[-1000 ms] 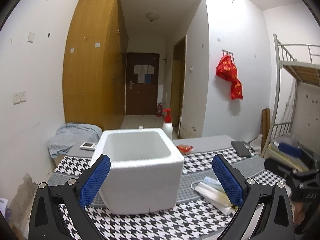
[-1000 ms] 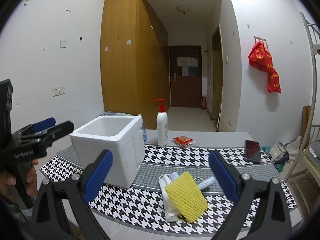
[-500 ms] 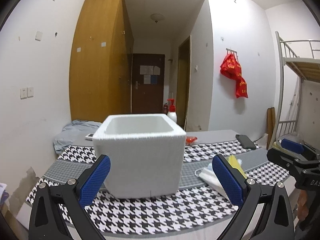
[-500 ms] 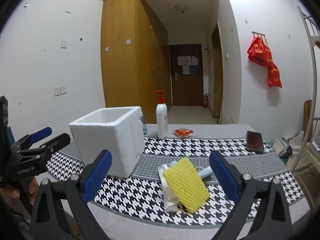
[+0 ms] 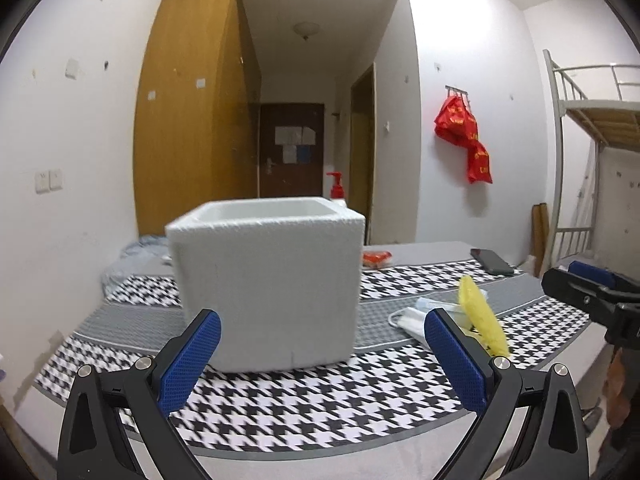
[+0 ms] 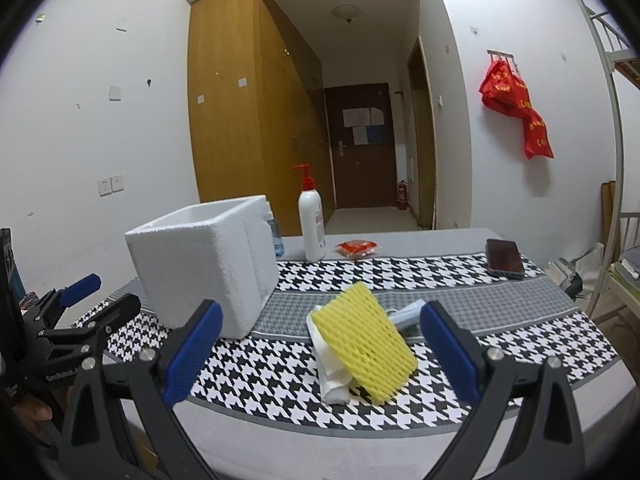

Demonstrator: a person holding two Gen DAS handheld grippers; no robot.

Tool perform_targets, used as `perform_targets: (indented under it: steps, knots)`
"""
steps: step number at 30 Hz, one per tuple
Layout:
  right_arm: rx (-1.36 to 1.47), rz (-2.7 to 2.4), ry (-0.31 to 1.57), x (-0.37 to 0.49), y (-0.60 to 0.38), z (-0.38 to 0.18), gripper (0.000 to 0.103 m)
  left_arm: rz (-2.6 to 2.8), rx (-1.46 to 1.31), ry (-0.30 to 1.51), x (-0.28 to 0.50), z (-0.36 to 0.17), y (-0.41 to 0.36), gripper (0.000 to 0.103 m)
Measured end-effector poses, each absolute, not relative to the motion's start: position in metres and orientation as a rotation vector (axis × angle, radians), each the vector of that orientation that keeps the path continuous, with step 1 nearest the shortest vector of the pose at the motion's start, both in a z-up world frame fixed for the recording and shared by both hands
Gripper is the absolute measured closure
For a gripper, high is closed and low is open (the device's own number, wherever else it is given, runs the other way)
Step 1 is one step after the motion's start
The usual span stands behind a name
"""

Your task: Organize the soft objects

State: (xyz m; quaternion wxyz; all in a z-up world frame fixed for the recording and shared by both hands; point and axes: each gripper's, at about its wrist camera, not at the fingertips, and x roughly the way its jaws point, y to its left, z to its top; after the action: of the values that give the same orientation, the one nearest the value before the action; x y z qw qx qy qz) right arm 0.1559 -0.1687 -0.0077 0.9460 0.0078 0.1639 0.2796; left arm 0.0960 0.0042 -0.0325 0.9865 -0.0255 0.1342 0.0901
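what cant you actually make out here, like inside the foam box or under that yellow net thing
- Floor of the foam box: both views, hidden by its own near walls.
- White items under the yellow foam net: right wrist view, partly covered by the net; the count is unclear.
- Small blue bottle: right wrist view, mostly behind the box.
- Pump bottle: left wrist view, body behind the box.
- Label text on it: too small.

left gripper point(image 5: 322, 354): now lower, level with foam box point(image 5: 268, 280) side
yellow foam net point(image 6: 364, 346): nearer right gripper point(image 6: 320, 354)
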Motion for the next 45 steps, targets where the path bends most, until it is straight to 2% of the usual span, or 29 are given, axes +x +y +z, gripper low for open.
perform_targets:
  steps: [21,35,45]
  knots:
    - [0.054,0.423,0.350,0.161,-0.192,-0.027,0.002,0.023,-0.008,0.327,0.136,-0.031,-0.028,0.001]
    - [0.035,0.414,0.449,0.194,-0.199,-0.055,0.002,-0.025,0.028,0.460,0.175,-0.051,-0.044,0.001]
    - [0.005,0.467,0.503,0.218,-0.188,-0.065,0.002,0.001,0.003,0.484,0.184,-0.053,-0.035,0.001]
